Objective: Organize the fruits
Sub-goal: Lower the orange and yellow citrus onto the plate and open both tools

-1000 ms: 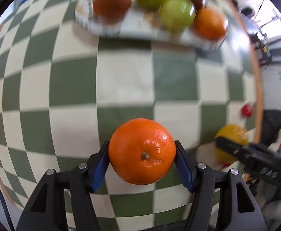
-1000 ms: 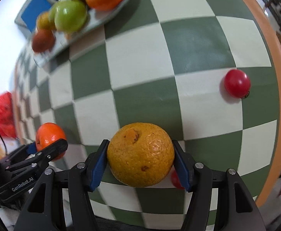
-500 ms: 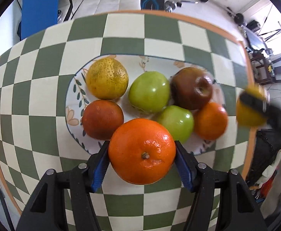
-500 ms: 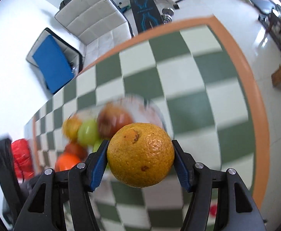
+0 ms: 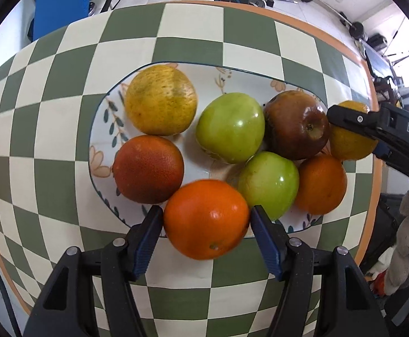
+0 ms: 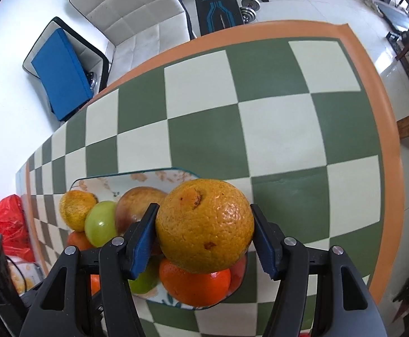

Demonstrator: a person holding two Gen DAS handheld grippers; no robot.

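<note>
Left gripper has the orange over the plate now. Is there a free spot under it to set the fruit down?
Probably yes, but tight. The left gripper holds the orange at the plate's near rim, between the dark orange and a green apple; it may touch both.

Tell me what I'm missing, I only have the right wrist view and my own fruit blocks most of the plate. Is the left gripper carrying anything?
Observer: Yes. An orange sits between the left gripper's fingers at the plate's near rim. I cannot tell whether it is clamped.
Operator: Where is my fruit over the plate?
Observer: Your yellow orange, in the right gripper, is at the plate's end, right beside a dark apple.
Operator: Any bare spot left?
Observer: Some bare plate shows along the far rim, behind a green apple.
</note>
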